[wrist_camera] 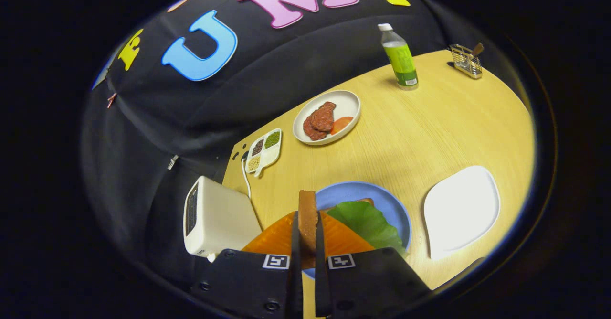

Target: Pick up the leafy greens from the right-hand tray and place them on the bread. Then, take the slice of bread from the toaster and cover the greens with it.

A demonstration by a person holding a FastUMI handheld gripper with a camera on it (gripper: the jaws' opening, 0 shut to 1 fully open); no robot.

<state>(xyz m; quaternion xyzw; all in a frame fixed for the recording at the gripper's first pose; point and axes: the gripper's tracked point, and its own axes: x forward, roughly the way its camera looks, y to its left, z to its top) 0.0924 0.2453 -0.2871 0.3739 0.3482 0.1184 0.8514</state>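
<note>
One slice: we see the slice of bread point(308, 218) standing on edge between the two fingers, its crust edge toward the camera.
Gripper: we log the gripper point(308, 235) as clamped on that slice, both fingers pressing its flat faces, with only the slice's thickness between them.
Blue plate: the blue plate point(382, 199) lies just ahead of the fingers, on the wooden table point(429, 132).
Greens: the leafy greens point(367, 221) rest on the blue plate, over a lower piece of bread point(367, 201) of which we see only a brown edge past the leaf.
Held slice versus greens: the slice is beside the leaf, toward the toaster; whether they touch we cannot tell.
Toaster: the white toaster point(215, 218) stands at the table edge, beside the blue plate.
White tray: the white tray point(460, 211) sits on the other side of the blue plate, apart from it.
Beyond the fingers: a round plate point(348, 104) with meat, a divided dish point(265, 152) of grains, a green bottle point(401, 58) upright, and a wire holder point(465, 61).
</note>
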